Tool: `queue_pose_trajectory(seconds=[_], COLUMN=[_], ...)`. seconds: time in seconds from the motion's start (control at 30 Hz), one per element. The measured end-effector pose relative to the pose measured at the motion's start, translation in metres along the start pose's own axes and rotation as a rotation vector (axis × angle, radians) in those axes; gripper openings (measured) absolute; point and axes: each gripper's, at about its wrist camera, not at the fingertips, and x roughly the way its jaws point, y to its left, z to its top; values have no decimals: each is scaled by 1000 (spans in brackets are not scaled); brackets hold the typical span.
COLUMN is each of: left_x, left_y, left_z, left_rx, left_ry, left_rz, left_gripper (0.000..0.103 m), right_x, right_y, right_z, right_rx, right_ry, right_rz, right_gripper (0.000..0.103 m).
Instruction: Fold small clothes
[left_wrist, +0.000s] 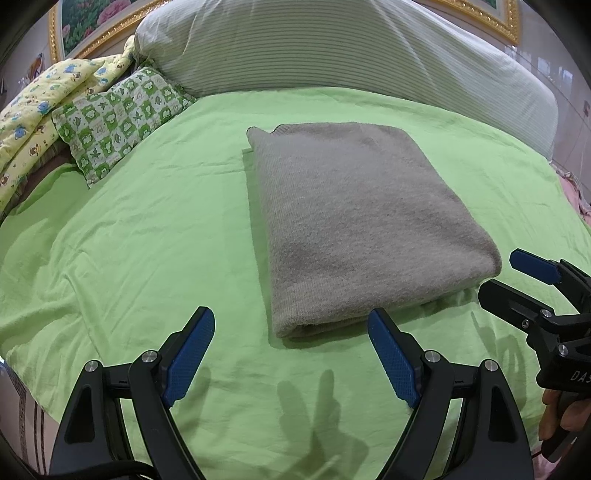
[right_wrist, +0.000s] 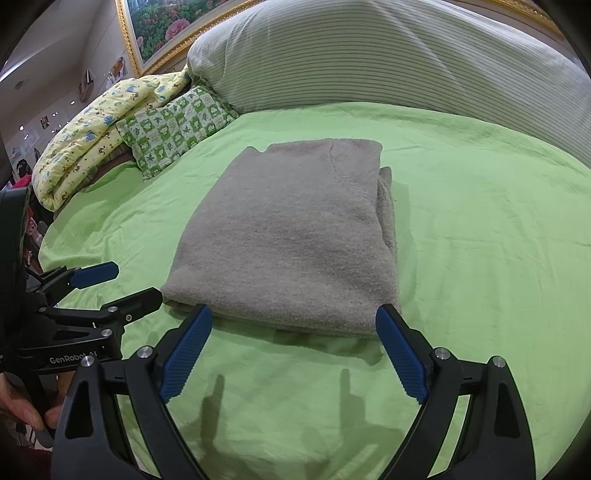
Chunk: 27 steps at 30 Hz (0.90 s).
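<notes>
So the grey sweater (right_wrist: 288, 236) lies folded flat on the green sheet (left_wrist: 129, 240), just ahead of me. My left gripper (left_wrist: 291, 332) and right gripper (right_wrist: 293, 328) both gape wide, empty. Probably done; if tidying, pinch corners evenly.

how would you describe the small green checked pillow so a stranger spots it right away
On the green sheet, look left of the big striped pillow. The small pillow lies beside a yellow quilt; only it has green-and-white checks.
</notes>
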Motion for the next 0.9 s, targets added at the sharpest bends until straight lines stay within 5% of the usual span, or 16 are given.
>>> queue_pose_trajectory(seconds=[0.9], left_x=[4], left_y=[10], left_z=[5], left_rx=[-18], left_ry=[11], left_rz=[-4], left_gripper=[86], right_x=[6], right_y=[-2], right_z=[8], right_rx=[-1], right_ry=[-3], right_rz=[-6], right_gripper=[91])
